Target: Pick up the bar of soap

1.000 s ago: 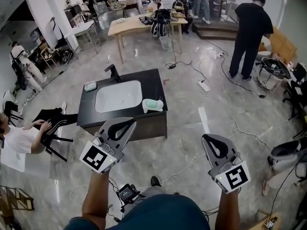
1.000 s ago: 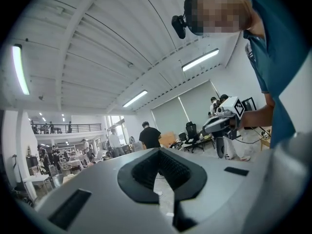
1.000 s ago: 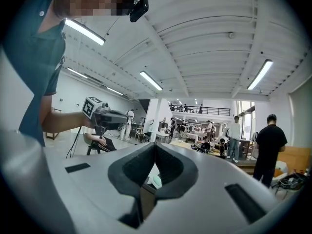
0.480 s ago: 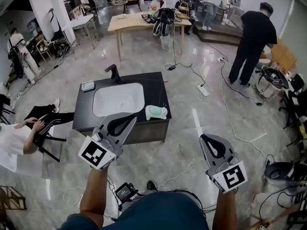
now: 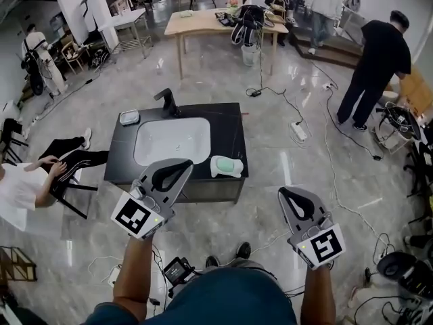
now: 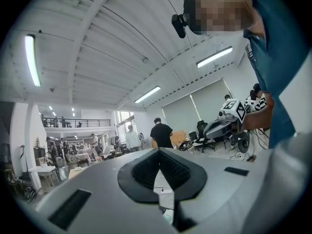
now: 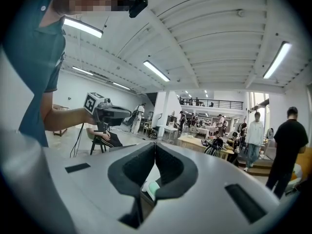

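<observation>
Both grippers have come closer to the sink counter, whose front edge now lies just ahead of them. Left gripper is clenched and empty, over that front edge. The pale green bar of soap sits at the counter's front right corner. Right gripper, also clenched and empty, hangs short of it. It should spread its jaws wide before reaching in, then close squarely across the bar.

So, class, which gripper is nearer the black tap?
Left. The left gripper hovers at the counter's front edge, facing the tap; right gripper is off beyond the counter's right side.
</observation>
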`<state>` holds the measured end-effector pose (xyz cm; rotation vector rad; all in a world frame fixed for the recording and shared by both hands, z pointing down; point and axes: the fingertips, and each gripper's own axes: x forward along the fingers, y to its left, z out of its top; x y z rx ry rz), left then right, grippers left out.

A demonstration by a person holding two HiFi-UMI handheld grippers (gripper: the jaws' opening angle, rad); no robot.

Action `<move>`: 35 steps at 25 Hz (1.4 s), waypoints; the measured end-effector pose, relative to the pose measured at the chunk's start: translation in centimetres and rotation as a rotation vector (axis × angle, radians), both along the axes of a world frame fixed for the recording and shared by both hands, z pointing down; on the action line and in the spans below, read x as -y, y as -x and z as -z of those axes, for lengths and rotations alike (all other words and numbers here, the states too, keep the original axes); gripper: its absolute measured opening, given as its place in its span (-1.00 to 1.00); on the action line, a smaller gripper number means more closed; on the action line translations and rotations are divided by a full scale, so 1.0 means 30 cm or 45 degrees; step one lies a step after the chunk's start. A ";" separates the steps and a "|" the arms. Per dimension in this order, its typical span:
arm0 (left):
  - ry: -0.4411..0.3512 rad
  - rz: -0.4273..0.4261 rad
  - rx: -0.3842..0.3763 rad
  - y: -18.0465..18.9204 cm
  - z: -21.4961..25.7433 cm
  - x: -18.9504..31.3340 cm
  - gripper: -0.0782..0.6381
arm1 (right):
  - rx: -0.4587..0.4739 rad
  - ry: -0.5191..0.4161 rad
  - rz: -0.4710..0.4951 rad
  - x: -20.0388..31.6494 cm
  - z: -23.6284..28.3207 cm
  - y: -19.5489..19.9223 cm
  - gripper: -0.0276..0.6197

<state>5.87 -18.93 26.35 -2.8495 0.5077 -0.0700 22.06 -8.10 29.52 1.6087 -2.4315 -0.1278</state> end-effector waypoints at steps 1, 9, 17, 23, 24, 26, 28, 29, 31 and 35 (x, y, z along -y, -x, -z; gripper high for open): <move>-0.001 0.020 0.005 -0.007 -0.003 0.016 -0.78 | 0.010 0.008 0.018 0.029 -0.009 -0.012 -0.87; 0.002 0.145 0.055 -0.108 -0.042 0.133 -0.78 | 0.030 -0.019 0.147 0.234 -0.064 -0.145 -0.87; 0.020 0.277 0.077 -0.110 -0.074 0.196 -0.78 | 0.052 0.045 0.270 0.390 -0.181 -0.171 -0.87; 0.032 0.310 0.061 -0.061 -0.079 0.276 -0.78 | 0.035 0.155 0.323 0.509 -0.326 -0.102 -0.87; 0.034 0.305 0.063 -0.054 -0.084 0.294 -0.78 | 0.035 0.168 0.324 0.533 -0.352 -0.090 -0.86; 0.057 0.310 0.085 -0.036 -0.102 0.331 -0.78 | 0.038 0.188 0.327 0.579 -0.396 -0.068 -0.86; 0.085 0.322 0.108 -0.017 -0.121 0.368 -0.78 | 0.035 0.204 0.336 0.624 -0.436 -0.048 -0.86; 0.096 0.326 0.116 -0.008 -0.129 0.385 -0.78 | 0.031 0.214 0.341 0.645 -0.458 -0.038 -0.86; 0.112 0.334 0.118 0.011 -0.145 0.411 -0.78 | 0.019 0.246 0.356 0.681 -0.512 -0.017 -0.86; 0.146 0.355 0.109 0.051 -0.187 0.450 -0.78 | -0.017 0.320 0.390 0.739 -0.648 0.030 -0.86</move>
